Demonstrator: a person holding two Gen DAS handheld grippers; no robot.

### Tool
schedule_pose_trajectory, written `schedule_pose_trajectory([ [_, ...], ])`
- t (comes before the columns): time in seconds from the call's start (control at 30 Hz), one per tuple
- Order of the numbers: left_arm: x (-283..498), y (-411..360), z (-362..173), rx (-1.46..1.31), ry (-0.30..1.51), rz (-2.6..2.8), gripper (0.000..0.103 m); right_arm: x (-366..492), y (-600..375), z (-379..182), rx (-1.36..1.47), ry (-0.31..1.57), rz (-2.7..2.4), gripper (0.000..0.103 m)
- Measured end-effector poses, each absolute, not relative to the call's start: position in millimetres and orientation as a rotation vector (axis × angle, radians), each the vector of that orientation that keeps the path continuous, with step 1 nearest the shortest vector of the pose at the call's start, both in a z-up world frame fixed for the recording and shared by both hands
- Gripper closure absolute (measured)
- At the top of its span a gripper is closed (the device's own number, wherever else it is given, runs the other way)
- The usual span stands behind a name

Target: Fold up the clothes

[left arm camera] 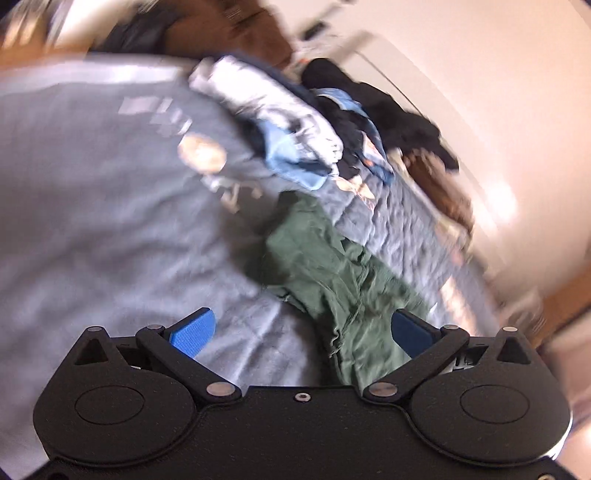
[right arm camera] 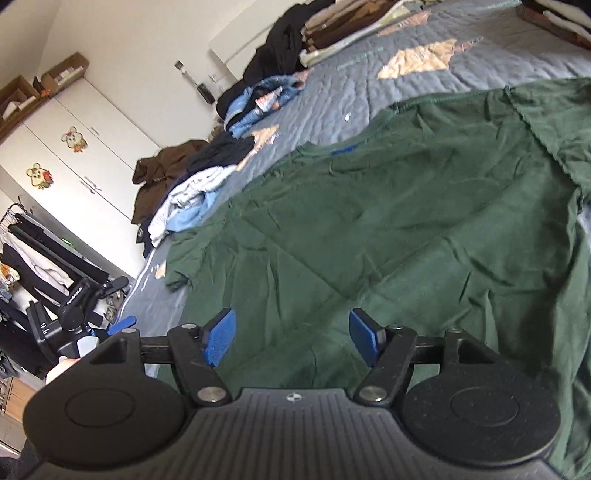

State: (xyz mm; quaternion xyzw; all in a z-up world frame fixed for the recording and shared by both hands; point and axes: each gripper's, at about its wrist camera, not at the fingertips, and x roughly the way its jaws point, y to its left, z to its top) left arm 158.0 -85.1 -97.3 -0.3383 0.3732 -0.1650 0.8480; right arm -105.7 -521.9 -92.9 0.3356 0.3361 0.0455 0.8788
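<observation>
Green garment (right arm camera: 388, 229) spread flat, creased, across near part of grey quilted bed cover (right arm camera: 369, 92). Right gripper (right arm camera: 291, 338) low over garment, jaws apart, blue pads clear of cloth, nothing held. Left gripper (left arm camera: 301, 332) at bed's near edge, jaws wide, empty; bunched end of green garment (left arm camera: 332, 266) lies between and beyond its fingers, view blurred. Pile of blue and white clothes (right arm camera: 192, 203) at left edge of bed. Folded stack (right arm camera: 340, 33) at far end. White wardrobe (right arm camera: 74, 147) at left wall.

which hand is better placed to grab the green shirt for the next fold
Right, probably. The right tongs hang open directly over the spread green shirt. The left tongs, also open, sit mostly over the grey bedspread, at the shirt's bunched end.
</observation>
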Motion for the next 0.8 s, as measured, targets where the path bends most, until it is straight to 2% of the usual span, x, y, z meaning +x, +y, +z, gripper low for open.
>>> schedule_pose_trajectory([
  [0.07,165.0,-77.2,-115.0,-0.857,0.808,-0.366,0.006,-101.4,-517.1,-93.5,0.698,0.712,0.106,0.035],
  [0.17,175.8,-75.6,-130.9,-0.945,0.825,-0.371,0.021,-96.2,-512.4,-92.5,0.700,0.708,0.121,0.035],
  [0.23,184.1,-78.3,-133.6,-0.939,0.823,-0.371,0.042,-94.3,-511.7,-91.9,0.708,0.702,0.125,0.035],
  [0.27,188.4,-79.7,-133.9,-0.932,0.819,-0.370,0.046,-93.7,-511.8,-92.0,0.712,0.702,0.128,0.035],
  [0.33,196.3,-82.8,-134.0,-0.936,0.806,-0.379,0.060,-92.8,-512.8,-92.0,0.716,0.701,0.114,0.034],
  [0.5,211.2,-93.9,-140.6,-0.916,0.816,-0.345,0.060,-91.2,-515.7,-93.4,0.722,0.706,0.111,0.034],
  [0.53,213.2,-94.2,-145.3,-0.931,0.836,-0.322,0.056,-90.4,-516.2,-93.6,0.721,0.706,0.112,0.034],
  [0.63,215.6,-91.1,-159.4,-0.998,0.862,-0.287,0.051,-89.0,-517.9,-94.9,0.726,0.705,0.113,0.034],
  [0.8,215.8,-92.6,-158.9,-1.030,0.828,-0.268,0.040,-88.4,-517.7,-95.5,0.725,0.710,0.113,0.033],
])
